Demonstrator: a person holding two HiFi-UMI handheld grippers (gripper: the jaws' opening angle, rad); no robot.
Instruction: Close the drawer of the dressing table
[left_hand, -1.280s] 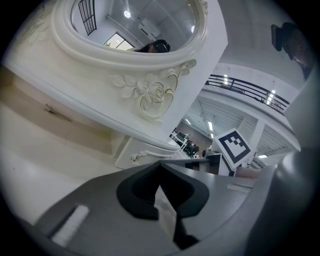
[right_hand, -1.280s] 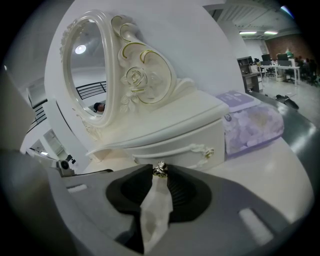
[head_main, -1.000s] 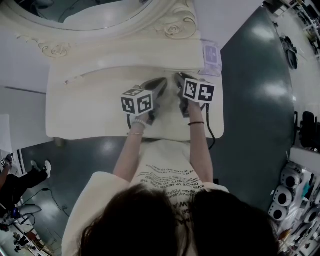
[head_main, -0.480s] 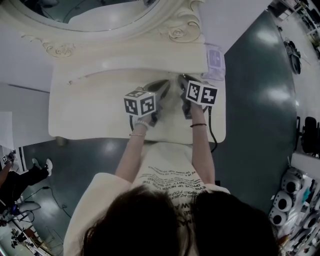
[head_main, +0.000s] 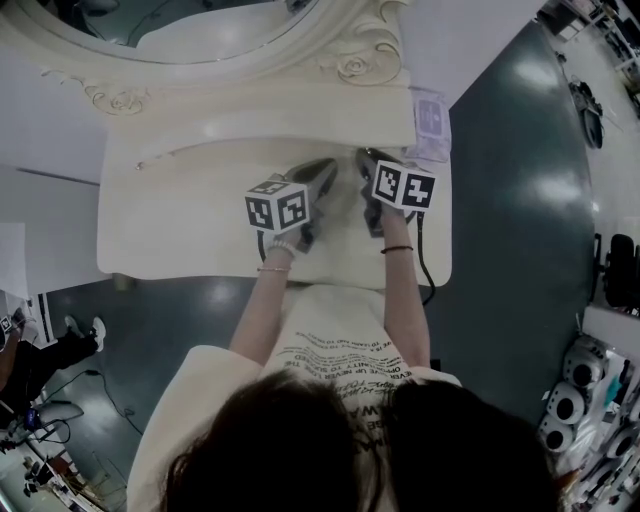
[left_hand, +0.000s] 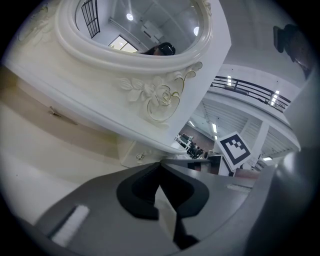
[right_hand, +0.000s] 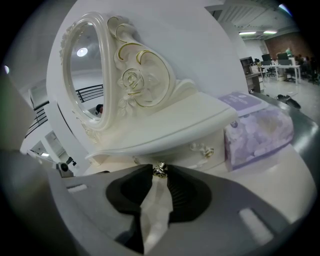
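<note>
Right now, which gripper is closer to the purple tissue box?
Right. The right gripper, closed on a drawer knob, is just left of the tissue box; the left gripper sits farther left.

Cream-white carved wooden dressing table (head_main: 180, 230) stands upright. Its small cream drawer (right_hand: 178, 154) sits in the low tier under the mirror shelf, bearing a gilt round knob (right_hand: 160, 170). How far it stands out cannot be determined.
</note>
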